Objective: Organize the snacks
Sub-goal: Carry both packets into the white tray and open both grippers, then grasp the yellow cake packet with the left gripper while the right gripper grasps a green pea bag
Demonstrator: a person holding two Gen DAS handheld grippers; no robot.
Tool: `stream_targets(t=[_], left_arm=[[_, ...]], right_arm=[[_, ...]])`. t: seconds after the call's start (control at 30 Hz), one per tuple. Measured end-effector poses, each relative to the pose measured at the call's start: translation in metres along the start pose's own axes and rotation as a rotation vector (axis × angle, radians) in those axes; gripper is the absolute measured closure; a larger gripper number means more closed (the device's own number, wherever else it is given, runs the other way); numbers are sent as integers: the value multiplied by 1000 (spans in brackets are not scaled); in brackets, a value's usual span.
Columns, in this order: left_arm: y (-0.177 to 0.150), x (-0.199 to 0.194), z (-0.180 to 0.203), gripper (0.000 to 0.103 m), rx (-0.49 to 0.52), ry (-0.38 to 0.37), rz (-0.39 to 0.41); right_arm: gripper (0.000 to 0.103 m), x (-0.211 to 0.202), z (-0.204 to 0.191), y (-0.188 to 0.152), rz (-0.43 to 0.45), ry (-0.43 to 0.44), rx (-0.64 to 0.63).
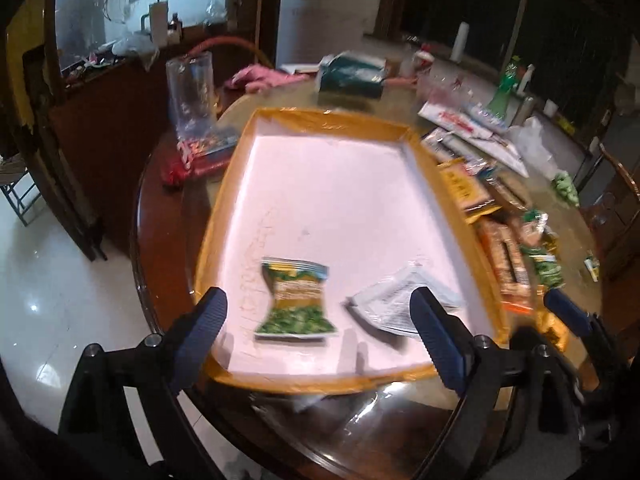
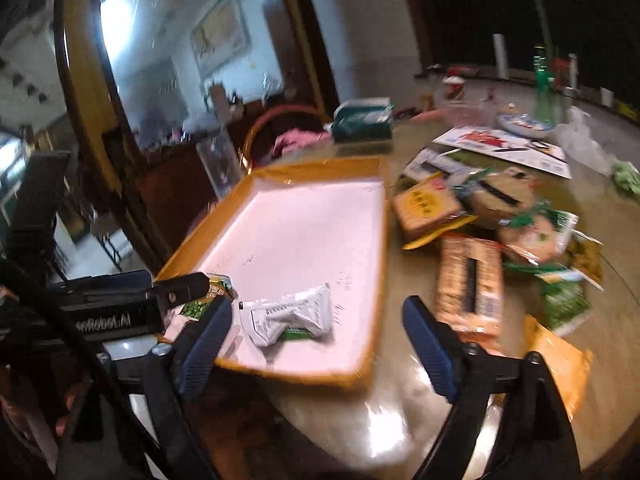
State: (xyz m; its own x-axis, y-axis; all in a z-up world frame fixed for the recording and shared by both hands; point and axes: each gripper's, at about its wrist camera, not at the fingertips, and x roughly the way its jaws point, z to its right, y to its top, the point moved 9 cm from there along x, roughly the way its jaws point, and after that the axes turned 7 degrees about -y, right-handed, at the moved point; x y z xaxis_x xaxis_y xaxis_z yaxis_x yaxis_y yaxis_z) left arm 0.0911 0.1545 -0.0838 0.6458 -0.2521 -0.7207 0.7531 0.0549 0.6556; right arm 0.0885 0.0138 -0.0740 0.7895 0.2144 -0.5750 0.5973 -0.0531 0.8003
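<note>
A shallow tray (image 1: 248,136) with a white floor and yellow rim lies on the round table; it also shows in the right wrist view (image 2: 380,264). A green-and-yellow snack packet (image 1: 296,300) and a white packet (image 1: 396,300) lie near its front edge. The white packet (image 2: 290,314) also shows in the right wrist view, the green one (image 2: 208,296) half hidden behind the left gripper's body. My left gripper (image 1: 320,328) is open and empty above the tray's front edge. My right gripper (image 2: 316,332) is open and empty at the tray's front right corner.
A pile of snack packets (image 2: 480,240) lies on the table right of the tray. Behind the tray stand a teal box (image 1: 352,76), a clear plastic bag (image 1: 192,92), a red pack (image 1: 192,160) and bottles. The table edge and white floor (image 1: 52,300) are at left.
</note>
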Motion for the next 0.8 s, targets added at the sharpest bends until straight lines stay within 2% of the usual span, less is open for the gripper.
stream_targets(t=[0.13,0.27,0.43,0.57,0.67,0.8], left_arm=[[-6,-2,33,10,42,-54,-25],[-16,0,63,10,73,-103,-62],[-27,0,97,10,115,-139,-75],[-32,1,115,10,160,-108,-54],[-38,6,125,10,168,-140,-93],[-44,12,134,11,162,-158,-126]], right_arm=[[9,-27,18,-14,8,40,5],[8,-52,36,-19,74,41,-32],[8,-56,77,-25,49,-11,55],[8,-53,106,-35,0,-40,154],[8,-52,123,-42,-36,-54,206],[8,-53,134,-47,-53,-76,213]])
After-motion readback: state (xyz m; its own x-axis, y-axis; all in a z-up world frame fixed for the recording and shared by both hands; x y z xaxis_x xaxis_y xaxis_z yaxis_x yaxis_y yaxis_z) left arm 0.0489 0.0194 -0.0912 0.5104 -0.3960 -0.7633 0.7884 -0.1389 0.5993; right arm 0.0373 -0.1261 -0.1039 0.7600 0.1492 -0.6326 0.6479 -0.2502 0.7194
